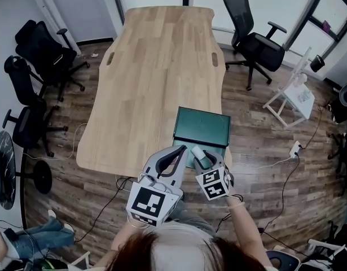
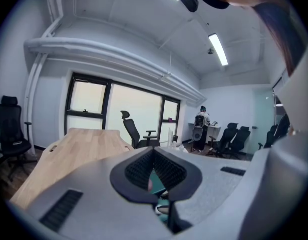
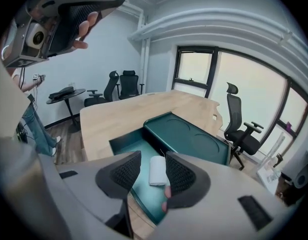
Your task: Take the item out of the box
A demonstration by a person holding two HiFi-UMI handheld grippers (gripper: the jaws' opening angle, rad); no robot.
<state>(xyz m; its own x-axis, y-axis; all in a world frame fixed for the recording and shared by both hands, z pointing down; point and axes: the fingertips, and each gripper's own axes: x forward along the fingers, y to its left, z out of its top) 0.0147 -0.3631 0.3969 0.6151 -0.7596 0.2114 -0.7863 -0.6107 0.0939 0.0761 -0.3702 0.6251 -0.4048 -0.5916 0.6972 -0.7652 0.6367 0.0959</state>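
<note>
The right gripper (image 3: 153, 157) hangs over the open dark green box (image 3: 124, 143), which stands on the light wooden table (image 3: 118, 114) with its lid (image 3: 194, 134) folded back. Its two fingers (image 3: 126, 174) stand apart and press on nothing. The small white roll-shaped item (image 3: 157, 170) lies on the floor of the box, below and between these fingers and closer to the right one. Its long axis runs away from the gripper, along the fingers, so they would probably close across its narrow side. The left gripper (image 2: 154, 151) is raised off to the side, fingers together with nothing between them, and it points over the table and not into the box. The right gripper is clearly the nearer one; it seems to need only to go down a little.
</note>
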